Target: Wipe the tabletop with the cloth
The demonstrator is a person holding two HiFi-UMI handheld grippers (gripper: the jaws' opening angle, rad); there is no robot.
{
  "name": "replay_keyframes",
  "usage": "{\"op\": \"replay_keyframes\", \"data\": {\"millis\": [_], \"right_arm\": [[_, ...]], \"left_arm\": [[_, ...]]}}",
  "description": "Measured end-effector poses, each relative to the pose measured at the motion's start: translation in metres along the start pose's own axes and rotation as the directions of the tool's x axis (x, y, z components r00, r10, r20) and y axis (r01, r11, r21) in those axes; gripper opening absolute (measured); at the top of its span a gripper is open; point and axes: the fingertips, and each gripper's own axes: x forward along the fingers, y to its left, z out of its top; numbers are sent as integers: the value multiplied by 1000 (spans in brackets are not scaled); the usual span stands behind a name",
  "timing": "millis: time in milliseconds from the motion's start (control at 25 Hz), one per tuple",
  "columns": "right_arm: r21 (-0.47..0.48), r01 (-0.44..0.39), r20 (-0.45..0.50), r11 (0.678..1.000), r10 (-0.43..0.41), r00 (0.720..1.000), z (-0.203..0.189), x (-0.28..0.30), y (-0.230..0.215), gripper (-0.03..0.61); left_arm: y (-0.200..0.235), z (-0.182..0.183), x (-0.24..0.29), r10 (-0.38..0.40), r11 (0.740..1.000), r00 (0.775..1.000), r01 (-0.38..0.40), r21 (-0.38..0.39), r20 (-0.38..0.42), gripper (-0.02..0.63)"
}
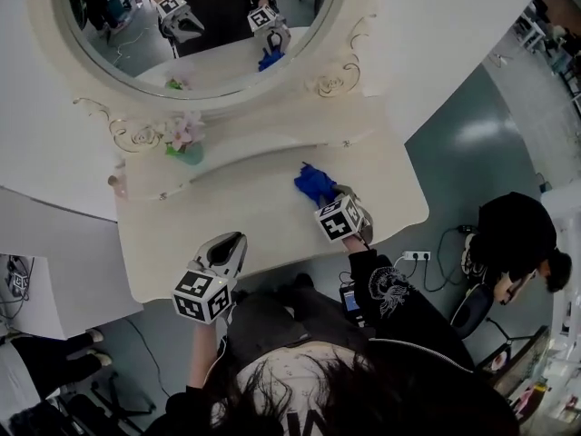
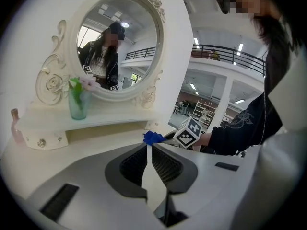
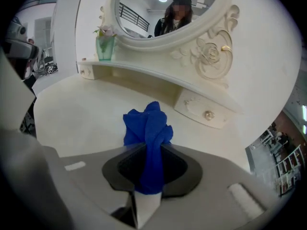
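Cream dressing-table surface fills the middle of the head view. The oval mirror with a scrolled frame sits top centre, and a narrow shelf runs under it.

Left hand-held gripper, lower left of centre at the surface's near edge: jaws together, nothing between them. It points across at the right one.

Right hand-held gripper, right of centre over the surface: jaws clamped on the blue cloth. The cloth is bunched, with its free end sticking out past the jaw tips toward the shelf, low over the surface. Contact with the surface is unclear.

Green vase with pink flowers stands on the left part of the shelf. Small pink bottle is at the shelf's far left end.
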Motion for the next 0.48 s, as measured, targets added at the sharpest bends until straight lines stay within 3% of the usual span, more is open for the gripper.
{"op": "replay_keyframes", "data": {"millis": [480], "right_arm": [[79, 146, -54, 986, -142, 988, -74, -23, -151, 86]], "left_arm": [[-52, 8, 53, -9, 1000, 1000, 9, 5, -23, 8]]}}
